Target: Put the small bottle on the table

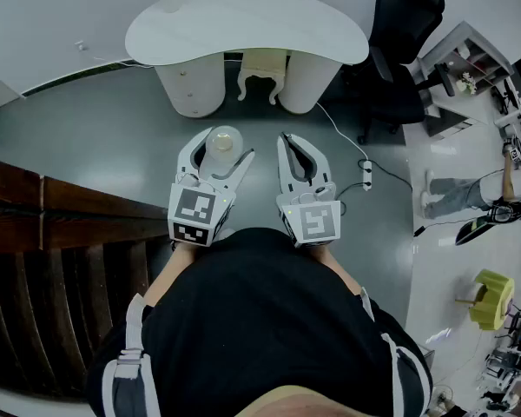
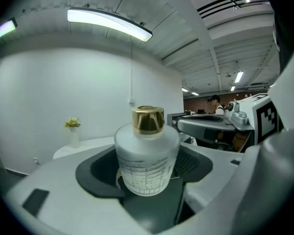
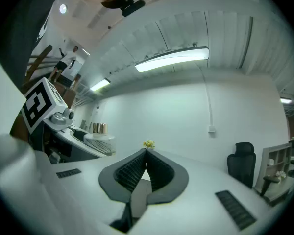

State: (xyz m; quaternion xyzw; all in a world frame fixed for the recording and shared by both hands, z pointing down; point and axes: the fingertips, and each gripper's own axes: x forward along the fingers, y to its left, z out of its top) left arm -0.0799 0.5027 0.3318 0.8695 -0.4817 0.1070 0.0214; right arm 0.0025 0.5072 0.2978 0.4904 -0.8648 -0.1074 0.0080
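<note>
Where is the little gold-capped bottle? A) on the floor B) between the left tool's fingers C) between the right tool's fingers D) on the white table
B: the bottle is gripped between the fingers of the left gripper, short of the table.

Your bottle (image 2: 147, 155) is frosted white with a shiny gold cap (image 2: 148, 119), and a grid of thin dark lines rings its lower half. Your left gripper (image 1: 221, 146) and right gripper (image 1: 288, 142) have white shells and dark grey ribbed pads (image 3: 130, 173). Each cube (image 1: 195, 211) bears a black-and-white square marker. Your top (image 1: 260, 320) is black. The table (image 1: 243, 24) is plain white, the floor (image 1: 95, 120) grey, the chair (image 1: 399, 50) black. The woodwork (image 1: 52, 233) at your left is dark brown. The flowers (image 2: 72, 123) are yellow, their vase (image 2: 74, 138) white.
</note>
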